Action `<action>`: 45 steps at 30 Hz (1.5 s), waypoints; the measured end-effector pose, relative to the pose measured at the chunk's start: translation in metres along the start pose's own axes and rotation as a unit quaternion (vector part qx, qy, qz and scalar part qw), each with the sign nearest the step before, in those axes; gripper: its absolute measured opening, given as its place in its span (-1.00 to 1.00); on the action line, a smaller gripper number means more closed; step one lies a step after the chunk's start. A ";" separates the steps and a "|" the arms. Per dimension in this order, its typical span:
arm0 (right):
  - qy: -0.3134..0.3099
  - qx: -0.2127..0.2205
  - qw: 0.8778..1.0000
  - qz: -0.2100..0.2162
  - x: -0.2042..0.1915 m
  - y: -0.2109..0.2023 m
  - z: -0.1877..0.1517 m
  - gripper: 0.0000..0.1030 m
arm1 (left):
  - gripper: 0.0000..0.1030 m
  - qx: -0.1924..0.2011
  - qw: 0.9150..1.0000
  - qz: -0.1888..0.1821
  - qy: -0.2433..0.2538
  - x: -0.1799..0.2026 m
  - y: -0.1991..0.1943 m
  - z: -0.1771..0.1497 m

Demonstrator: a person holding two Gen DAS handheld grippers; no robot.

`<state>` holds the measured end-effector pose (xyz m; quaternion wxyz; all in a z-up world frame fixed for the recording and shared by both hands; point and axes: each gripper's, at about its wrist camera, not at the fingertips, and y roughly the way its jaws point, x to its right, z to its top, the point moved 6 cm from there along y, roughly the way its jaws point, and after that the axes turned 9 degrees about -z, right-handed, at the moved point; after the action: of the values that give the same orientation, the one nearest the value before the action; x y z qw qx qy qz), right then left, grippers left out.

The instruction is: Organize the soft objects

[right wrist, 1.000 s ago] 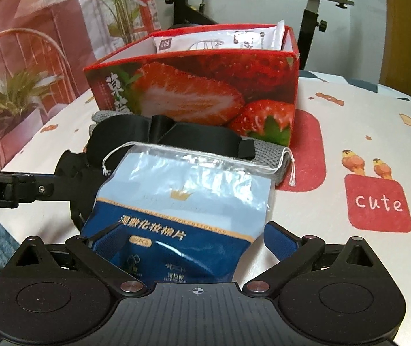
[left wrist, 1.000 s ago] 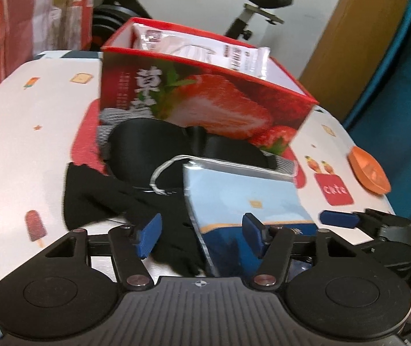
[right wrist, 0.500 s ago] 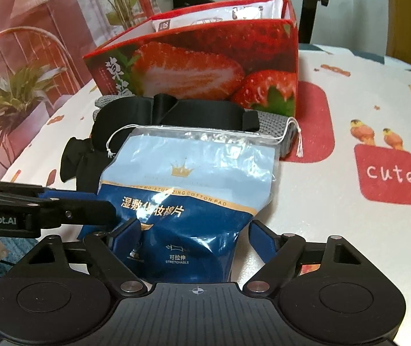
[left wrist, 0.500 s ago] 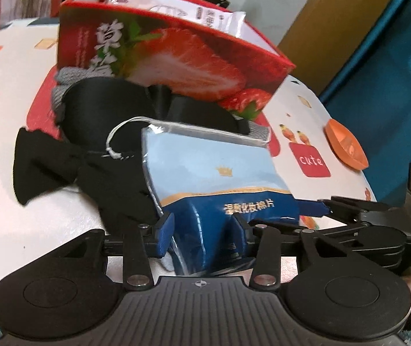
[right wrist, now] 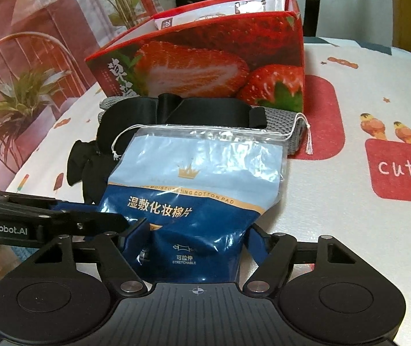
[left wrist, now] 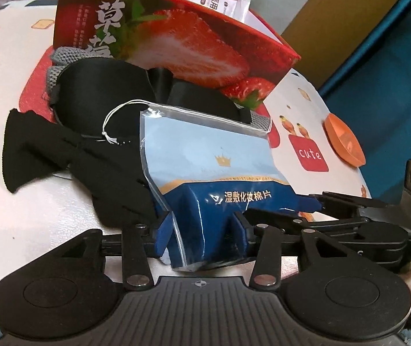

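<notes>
Left claw (left wrist: pixel 201 230) clamped on near end of blue cotton-pad bag (left wrist: pixel 217 170); right claw (right wrist: pixel 196 235) pinching same end from other side, plastic creased between blue pads; bag lies on patterned worktop (right wrist: pixel 349 201), overlapping black eye mask (left wrist: pixel 104 95) and black glove (left wrist: pixel 70 161); grey knit piece (right wrist: pixel 280 118) beneath mask; strawberry box (left wrist: pixel 176 37) behind, white packets (right wrist: pixel 220 14) inside.

at 12 o'clock the red strawberry-printed cardboard box (right wrist: pixel 205 66) and black padded eye mask (right wrist: pixel 182 112) block passage; bare patterned tablecloth (right wrist: pixel 335 201) lies open at 2 o'clock.
</notes>
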<state>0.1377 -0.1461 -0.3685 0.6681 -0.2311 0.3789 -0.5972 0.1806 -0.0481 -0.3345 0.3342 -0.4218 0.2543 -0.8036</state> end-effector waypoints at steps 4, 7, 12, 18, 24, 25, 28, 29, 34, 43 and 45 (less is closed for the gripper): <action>0.001 0.002 1.000 0.001 0.000 -0.002 -0.001 0.22 | -0.08 0.001 1.000 -0.010 -0.013 -0.003 0.003 -0.002; -0.009 0.008 1.000 -0.002 -0.004 -0.004 0.000 0.13 | -0.11 0.002 1.000 -0.015 -0.019 -0.004 0.004 -0.003; -0.040 0.048 0.998 -0.008 -0.014 -0.018 0.007 0.02 | -0.11 0.014 1.000 -0.012 0.001 0.003 -0.002 -0.002; -0.039 0.078 0.996 0.000 -0.015 -0.029 0.013 0.01 | -0.12 0.052 0.998 -0.015 0.020 0.009 -0.020 0.005; -0.046 0.097 0.994 0.002 -0.021 -0.037 0.024 0.01 | -0.12 0.073 0.997 -0.012 0.030 0.015 -0.033 0.007; -0.048 0.102 0.994 0.003 -0.022 -0.040 0.026 0.01 | -0.12 0.079 0.996 -0.012 0.033 0.016 -0.036 0.009; -0.058 0.123 0.991 0.002 -0.027 -0.048 0.039 0.01 | -0.12 0.098 0.994 -0.014 0.042 0.020 -0.046 0.016; -0.060 0.130 0.990 0.003 -0.028 -0.051 0.043 0.01 | -0.12 0.105 0.993 -0.017 0.045 0.022 -0.051 0.020; -0.081 0.170 0.982 0.008 -0.040 -0.068 0.082 0.01 | -0.12 0.146 0.988 -0.024 0.053 0.030 -0.074 0.046; -0.130 0.253 0.959 0.008 -0.062 -0.093 0.179 0.01 | -0.12 0.218 0.972 -0.015 0.089 0.046 -0.114 0.130; -0.143 0.270 0.952 0.004 -0.067 -0.094 0.202 0.01 | -0.12 0.232 0.968 -0.012 0.097 0.046 -0.119 0.150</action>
<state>0.2369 -0.1270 -0.1591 0.7548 -0.1238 0.1052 -0.6355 0.2498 -0.0250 -0.1520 0.3867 -0.2563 0.0869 -0.8816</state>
